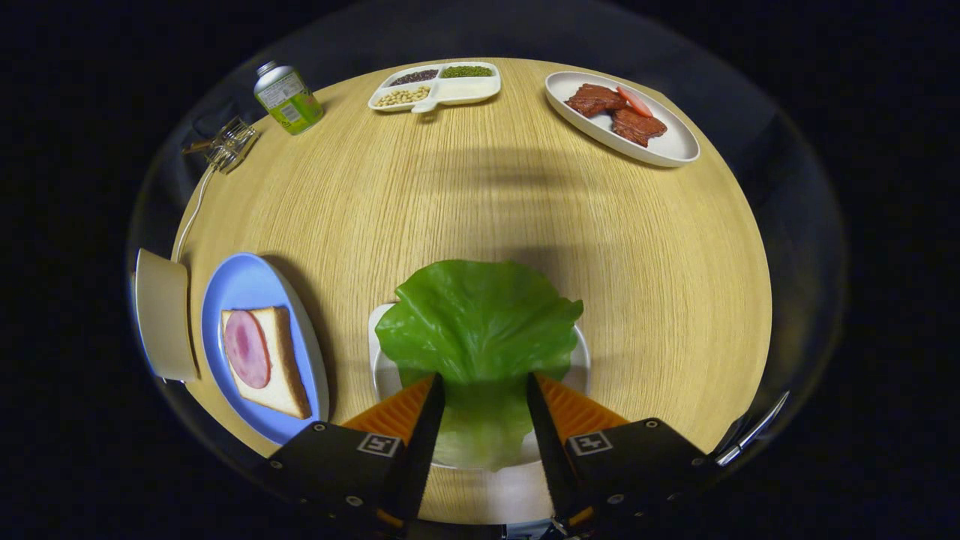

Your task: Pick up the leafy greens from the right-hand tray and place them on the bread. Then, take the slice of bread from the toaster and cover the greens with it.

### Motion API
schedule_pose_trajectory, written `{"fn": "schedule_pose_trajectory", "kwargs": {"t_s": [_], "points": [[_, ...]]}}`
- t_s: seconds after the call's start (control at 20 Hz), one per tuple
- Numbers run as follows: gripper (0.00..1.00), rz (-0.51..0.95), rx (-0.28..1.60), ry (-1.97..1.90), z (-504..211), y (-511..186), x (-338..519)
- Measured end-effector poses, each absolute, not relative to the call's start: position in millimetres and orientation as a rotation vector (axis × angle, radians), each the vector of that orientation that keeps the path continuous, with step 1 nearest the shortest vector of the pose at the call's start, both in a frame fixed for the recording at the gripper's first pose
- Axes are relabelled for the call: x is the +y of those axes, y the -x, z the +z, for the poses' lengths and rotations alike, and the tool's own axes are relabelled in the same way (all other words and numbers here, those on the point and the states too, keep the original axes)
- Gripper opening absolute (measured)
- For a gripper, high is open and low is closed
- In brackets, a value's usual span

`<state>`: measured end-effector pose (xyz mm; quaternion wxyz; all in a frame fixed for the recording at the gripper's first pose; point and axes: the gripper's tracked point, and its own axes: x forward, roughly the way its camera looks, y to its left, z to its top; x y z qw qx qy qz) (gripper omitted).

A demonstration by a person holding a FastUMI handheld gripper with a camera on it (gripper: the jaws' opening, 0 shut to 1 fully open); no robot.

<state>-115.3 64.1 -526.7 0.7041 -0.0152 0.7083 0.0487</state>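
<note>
- Fingers [480, 390] spread wide, one on each side of the greens' [476, 330] near end, no pinch visible.
- Greens lie on a white tray [581, 360] mid-table [480, 202].
- Bread [274, 360] with a ham slice [246, 349] sits on the blue plate [240, 285], left of the tray.
- Toaster [161, 315] just beyond that plate's left.

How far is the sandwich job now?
Nothing is finished. The lettuce leaf lies on its white tray, its near end between the open gripper fingers, not yet pinched. The bread with ham on the blue plate is uncovered. Greens and top slice remain.
</note>
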Motion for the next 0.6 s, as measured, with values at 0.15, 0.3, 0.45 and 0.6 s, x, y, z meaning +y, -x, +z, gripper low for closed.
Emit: {"fn": "schedule_pose_trajectory", "kwargs": {"t_s": [0.15, 0.3, 0.45, 0.6], "points": [[0.35, 0.078, 1.564, 0.016, -527.1, 114.6, 62.5], [0.19, 0.023, 1.553, -0.030, -527.3, 112.5, 58.7], [0.08, 0.007, 1.508, -0.058, -527.4, 112.8, 56.9], [0.05, -0.002, 1.486, -0.061, -526.4, 112.9, 56.7]]}}
